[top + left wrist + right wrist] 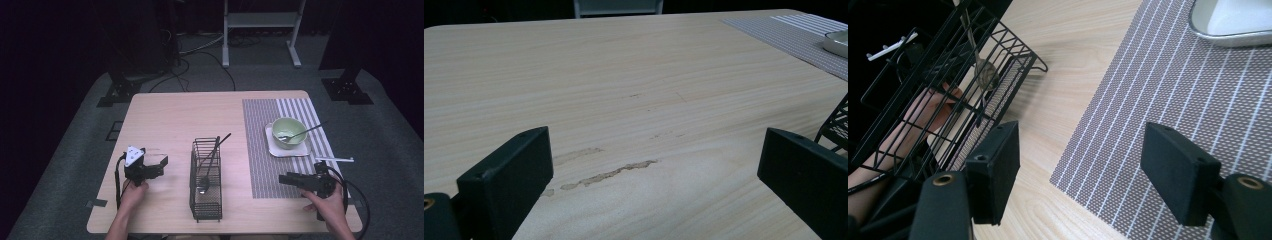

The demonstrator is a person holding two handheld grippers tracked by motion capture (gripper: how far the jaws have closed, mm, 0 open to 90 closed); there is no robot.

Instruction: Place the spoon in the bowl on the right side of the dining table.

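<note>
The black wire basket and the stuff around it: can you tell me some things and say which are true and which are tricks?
1. A spoon lies in the wire basket. True.
2. The green bowl is empty. False: a utensil rests in it.
3. The right gripper holds a spoon. False: its jaws are open with nothing between them.
4. The bowl sits on a white plate on the striped mat. True.
5. The left gripper is open. True.

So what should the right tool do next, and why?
Probably slide toward the wire basket and reach for the spoon standing in it. The right tool is open and empty over the placemat, already pointing that way; the bowl has its own spoon.
</note>
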